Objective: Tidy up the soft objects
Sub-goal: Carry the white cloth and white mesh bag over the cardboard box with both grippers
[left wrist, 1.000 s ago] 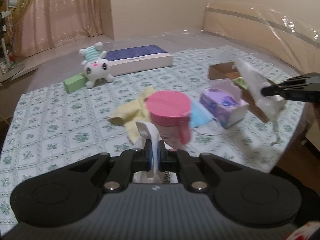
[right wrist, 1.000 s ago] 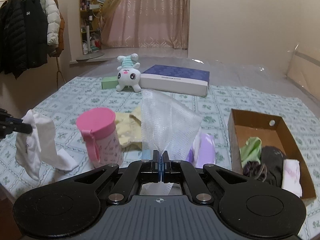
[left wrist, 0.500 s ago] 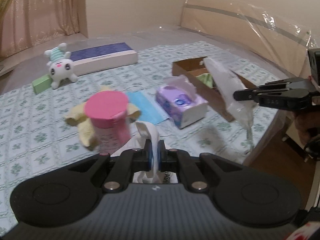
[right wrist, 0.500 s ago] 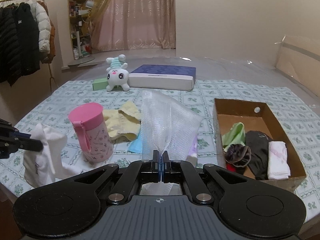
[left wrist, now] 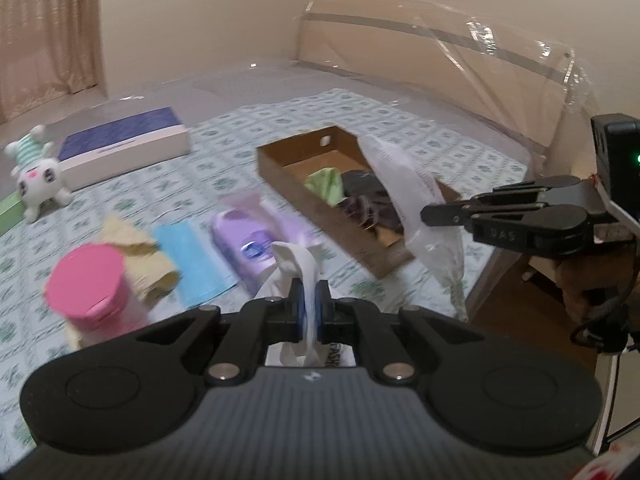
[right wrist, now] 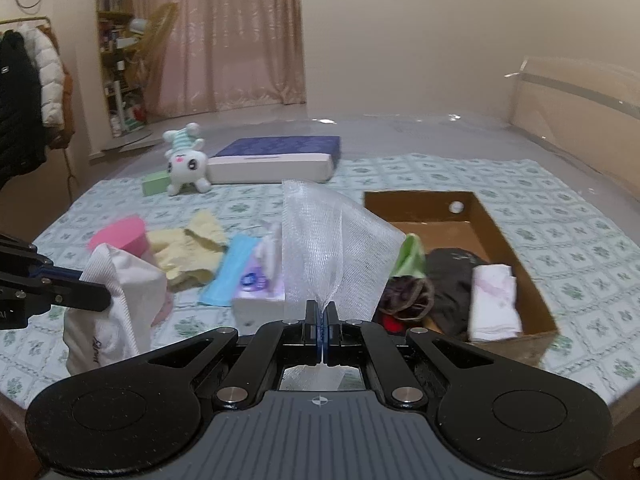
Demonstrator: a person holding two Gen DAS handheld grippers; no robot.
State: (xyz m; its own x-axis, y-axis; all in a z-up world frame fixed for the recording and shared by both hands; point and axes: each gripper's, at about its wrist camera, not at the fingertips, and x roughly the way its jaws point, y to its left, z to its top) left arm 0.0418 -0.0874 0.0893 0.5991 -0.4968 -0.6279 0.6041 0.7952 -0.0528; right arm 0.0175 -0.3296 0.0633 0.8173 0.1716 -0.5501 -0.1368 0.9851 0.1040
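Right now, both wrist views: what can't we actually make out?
- Pink cup: motion-blurred in left view; in right view the white sock, held by the left hand-held gripper, covers most of it.
- Print on sock: too small to read.
- Red item in cardboard box: buried under dark clothes.
- Tissue pack: half hidden behind the mesh bag in the right hand-held gripper.

You are working in a home bedroom. Evidence: a bed (right wrist: 560,216) under a green-patterned sheet, its headboard (left wrist: 460,64) wrapped in clear plastic; pink curtains (right wrist: 224,40) to the floor; a clothes rack (right wrist: 28,92) with hung jackets; a cluttered bookshelf (right wrist: 116,56); a plush toy (right wrist: 185,160) lying on the bed.
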